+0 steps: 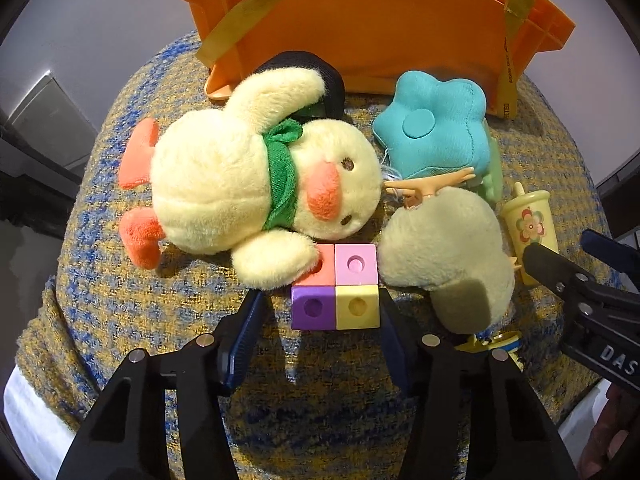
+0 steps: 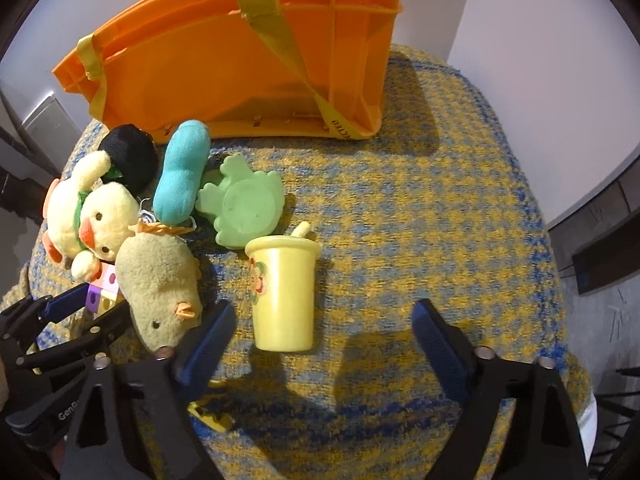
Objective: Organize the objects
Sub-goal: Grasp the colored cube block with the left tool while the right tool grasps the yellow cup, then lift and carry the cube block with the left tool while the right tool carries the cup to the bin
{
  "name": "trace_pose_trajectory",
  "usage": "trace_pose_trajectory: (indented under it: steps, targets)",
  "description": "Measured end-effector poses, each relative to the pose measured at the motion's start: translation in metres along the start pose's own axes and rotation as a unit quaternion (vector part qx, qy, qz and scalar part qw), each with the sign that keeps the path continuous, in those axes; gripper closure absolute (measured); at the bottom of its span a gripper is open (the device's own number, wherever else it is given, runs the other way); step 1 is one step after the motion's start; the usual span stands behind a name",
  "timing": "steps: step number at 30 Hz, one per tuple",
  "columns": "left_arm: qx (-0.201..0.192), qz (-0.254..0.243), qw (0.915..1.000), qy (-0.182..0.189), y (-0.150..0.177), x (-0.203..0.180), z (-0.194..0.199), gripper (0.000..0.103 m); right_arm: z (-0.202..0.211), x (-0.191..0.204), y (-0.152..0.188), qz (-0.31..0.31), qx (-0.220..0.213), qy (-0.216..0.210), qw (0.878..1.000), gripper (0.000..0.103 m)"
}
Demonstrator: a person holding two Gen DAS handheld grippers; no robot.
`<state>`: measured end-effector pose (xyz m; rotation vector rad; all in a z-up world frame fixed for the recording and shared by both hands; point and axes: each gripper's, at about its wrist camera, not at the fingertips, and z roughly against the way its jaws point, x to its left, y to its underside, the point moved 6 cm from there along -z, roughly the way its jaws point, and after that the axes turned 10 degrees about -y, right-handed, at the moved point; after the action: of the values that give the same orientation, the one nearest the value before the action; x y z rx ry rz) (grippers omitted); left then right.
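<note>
A block of four joined cubes [image 1: 335, 292], pink, lilac, purple and yellow, lies on the woven cloth under the wing of a cream duck plush [image 1: 240, 176]. My left gripper [image 1: 320, 308] stands open around the block's near half, its right finger close to the yellow cube and a gap on the purple side. A pale yellow toy cup with a straw [image 2: 284, 300] lies on its side. My right gripper [image 2: 324, 312] is open around the cup's base, which sits nearer the left finger. The left gripper [image 2: 102, 300] shows at the left edge of the right wrist view.
An orange crate [image 2: 240, 60] with yellow straps stands at the back. Crowded near the block are an olive chick plush [image 1: 440, 248], a teal flower plush [image 1: 436, 128], a green frog toy [image 2: 244, 200], a black pouch [image 2: 132, 152] and a hair clip [image 1: 428, 188]. Bare yellow-blue cloth [image 2: 420, 200] lies right of the cup.
</note>
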<state>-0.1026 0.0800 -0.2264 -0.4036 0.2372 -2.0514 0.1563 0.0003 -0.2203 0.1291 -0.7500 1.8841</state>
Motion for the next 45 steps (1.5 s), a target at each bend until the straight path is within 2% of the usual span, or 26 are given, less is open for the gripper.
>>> trace_pose_trajectory:
  steps: [3,5,6,7,8,18,22,24,25,26,29,34,35,37,41,45]
  targets:
    - [-0.003,-0.006,1.0000,0.002,0.002,-0.001,0.000,0.058,-0.008,0.000,-0.001,-0.005,0.011,-0.007,1.000,0.034]
    - [-0.006,-0.009,0.9999,0.005,0.003,-0.002,0.001,0.064,-0.014,0.000,0.001,-0.011,0.021,-0.015,1.000,0.048]
    - [-0.006,-0.011,0.9999,0.006,0.004,-0.002,0.001,0.064,-0.016,0.000,0.004,-0.014,0.023,-0.020,0.999,0.053]
    - [-0.007,-0.012,0.9999,0.006,0.004,-0.002,0.001,0.064,-0.017,0.000,0.006,-0.017,0.026,-0.025,0.999,0.063]
    - [-0.007,-0.011,0.9999,0.008,0.005,-0.001,0.001,0.064,-0.017,0.000,0.006,-0.018,0.026,-0.026,0.999,0.067]
    - [-0.008,-0.002,0.9997,0.022,0.016,0.011,0.012,0.064,0.007,0.005,0.011,-0.017,0.000,-0.032,0.999,0.069]
    - [-0.021,-0.003,0.9996,0.021,0.024,0.015,0.025,0.064,0.020,0.010,0.015,-0.019,-0.010,-0.035,0.999,0.070]
    - [-0.028,-0.002,0.9994,0.020,0.030,0.003,0.043,0.064,0.027,0.011,0.016,-0.019,-0.017,-0.036,0.999,0.070]
    - [-0.033,-0.001,0.9992,0.020,0.028,0.005,0.048,0.064,0.032,0.012,0.016,-0.019,-0.021,-0.037,0.999,0.070]
    - [-0.037,-0.001,0.9991,0.020,0.026,-0.010,0.060,0.064,0.036,0.012,0.013,-0.020,-0.024,-0.037,0.999,0.070]
    - [-0.050,0.001,0.9986,0.018,0.017,-0.009,0.069,0.064,0.047,0.011,0.008,-0.021,-0.038,-0.036,0.998,0.070]
    - [-0.070,0.005,0.9974,0.016,-0.002,0.010,0.092,0.064,0.070,0.019,0.006,-0.021,-0.061,-0.032,0.997,0.070]
    - [-0.073,0.005,0.9972,0.014,-0.008,-0.002,0.089,0.064,0.073,0.020,0.005,-0.022,-0.065,-0.031,0.997,0.070]
    - [-0.081,0.007,0.9966,0.012,-0.014,-0.001,0.094,0.064,0.080,0.021,0.002,-0.023,-0.074,-0.030,0.997,0.070]
    - [-0.092,0.011,0.9956,0.011,-0.017,0.017,0.107,0.064,0.091,0.022,-0.006,-0.023,-0.089,-0.027,0.995,0.070]
    - [-0.104,0.010,0.9945,0.011,-0.030,0.019,0.115,0.064,0.103,0.025,-0.015,-0.022,-0.105,-0.023,0.994,0.070]
